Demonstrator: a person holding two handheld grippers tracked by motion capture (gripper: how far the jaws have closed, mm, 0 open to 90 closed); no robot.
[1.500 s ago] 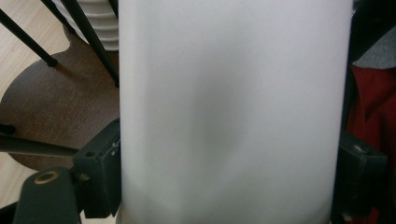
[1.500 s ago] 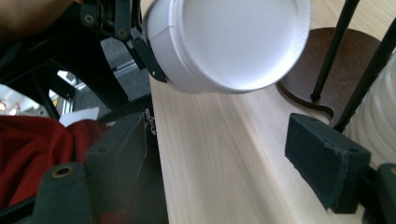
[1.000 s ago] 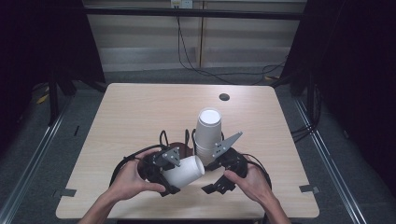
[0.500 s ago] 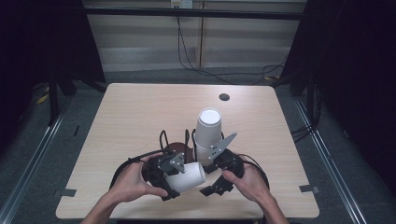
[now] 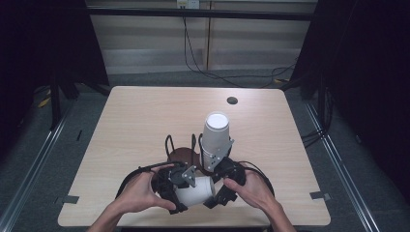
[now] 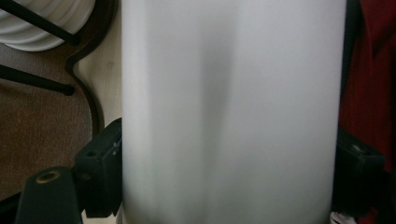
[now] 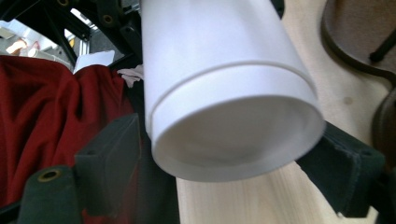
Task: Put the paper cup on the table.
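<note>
We see a white paper cup (image 5: 195,191) lying on its side just above the tabletop (image 5: 145,121), clamped across its body by the left tongs (image 5: 180,192). The right tongs (image 5: 218,189) sit at its rim end, jaws either side; whether they press, we cannot tell. Beyond both tongs stands a stack of cups (image 5: 215,137) in a dark wire holder (image 5: 181,152).

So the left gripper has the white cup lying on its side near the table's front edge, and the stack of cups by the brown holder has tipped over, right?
Not quite. The stack of white cups stands upright beside the brown holder, as the high view shows. The rest holds: the left gripper is clamped on the white cup, which lies on its side near the table's front edge.
</note>
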